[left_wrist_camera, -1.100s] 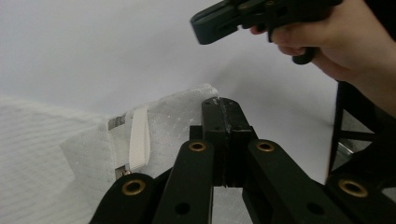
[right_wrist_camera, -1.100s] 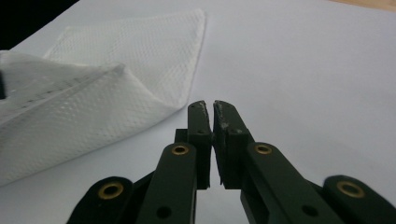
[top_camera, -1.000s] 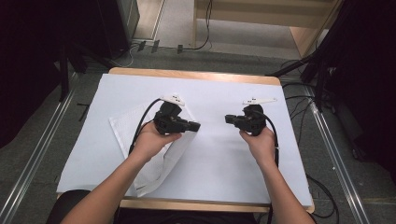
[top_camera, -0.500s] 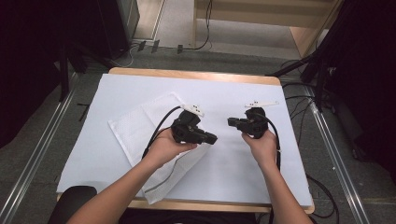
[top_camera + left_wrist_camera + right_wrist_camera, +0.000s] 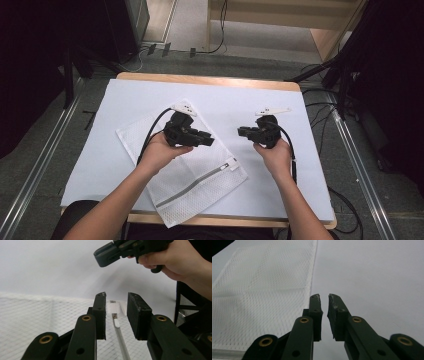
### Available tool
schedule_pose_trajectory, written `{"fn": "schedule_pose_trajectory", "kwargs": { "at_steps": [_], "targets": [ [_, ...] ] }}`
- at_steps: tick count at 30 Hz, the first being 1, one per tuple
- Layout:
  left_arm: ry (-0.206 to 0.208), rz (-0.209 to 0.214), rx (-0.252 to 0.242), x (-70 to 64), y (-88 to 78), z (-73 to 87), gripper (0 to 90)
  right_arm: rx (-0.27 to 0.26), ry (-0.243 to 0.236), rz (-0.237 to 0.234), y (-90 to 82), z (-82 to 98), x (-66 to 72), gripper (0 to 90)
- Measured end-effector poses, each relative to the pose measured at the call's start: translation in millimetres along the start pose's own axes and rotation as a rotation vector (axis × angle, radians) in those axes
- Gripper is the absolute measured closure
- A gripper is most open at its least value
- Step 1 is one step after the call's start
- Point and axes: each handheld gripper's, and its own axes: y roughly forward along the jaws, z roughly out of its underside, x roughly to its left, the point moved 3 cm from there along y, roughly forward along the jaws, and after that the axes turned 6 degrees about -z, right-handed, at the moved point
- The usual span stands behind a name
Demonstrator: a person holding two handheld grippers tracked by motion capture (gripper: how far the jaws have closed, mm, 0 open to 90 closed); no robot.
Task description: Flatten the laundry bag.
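A: Entry. The mesh laundry bag lies flat on the white cover of the table, toward the near-left corner, with one corner of it hanging just past the table's near edge. How do I expect it to handle?

B: Light, limp, no stiffness of its own. The netting will drape and fold when lifted by one point. It is not fragile, but the weave could snag on a jaw edge. The only firm parts look to be the zipper and its white pull tab.

A: State of my left tool?

B: Its jaws have just been opening and stand apart; the pull tab lies between them, untouched by either pad. It hovers over the bag's right-hand end, near the middle of the table.

A: And my right tool?

B: Its jaws have also just been opening, but only to a narrow gap, with nothing in it. It hangs over bare cover right of the bag, clear of the mesh.

A: Best hold?

B: My judgement: pinch the pull tab with one tool, and the hemmed border beside the zipper's end with the other, so the cloth stays taut while the slider runs.

A: Room to move?

B: Bare cover toward the far edge and far-right corner. The near edge is tight: the overhanging corner could slide off if dragged nearer.
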Motion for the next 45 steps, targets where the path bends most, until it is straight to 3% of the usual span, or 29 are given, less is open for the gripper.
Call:
{"fn": "schedule_pose_trajectory", "kwargs": {
  "at_steps": [12, 17, 33, 45],
  "targets": [
    [-0.086, -0.138, 0.001, 36.5, -31.4, 34.1, 58.9, 0.036, -0.053, -0.032, 23.4, -7.1, 8.7, 71.4],
    [-0.090, -0.208, 0.017, 46.7, -41.1, 45.0, 54.6, 0.045, -0.065, -0.039, 32.6, -9.8, 10.8, 65.8],
    [-0.209, -0.301, -0.020, 83.5, -75.6, 79.1, 47.0, 0.095, -0.077, -0.055, 72.6, -19.2, 14.6, 63.1],
    [-0.253, -0.353, -0.069, 103.1, -94.5, 88.7, 46.5, 0.129, -0.077, -0.038, 109.1, -20.6, 12.5, 61.2]
  ]
}}
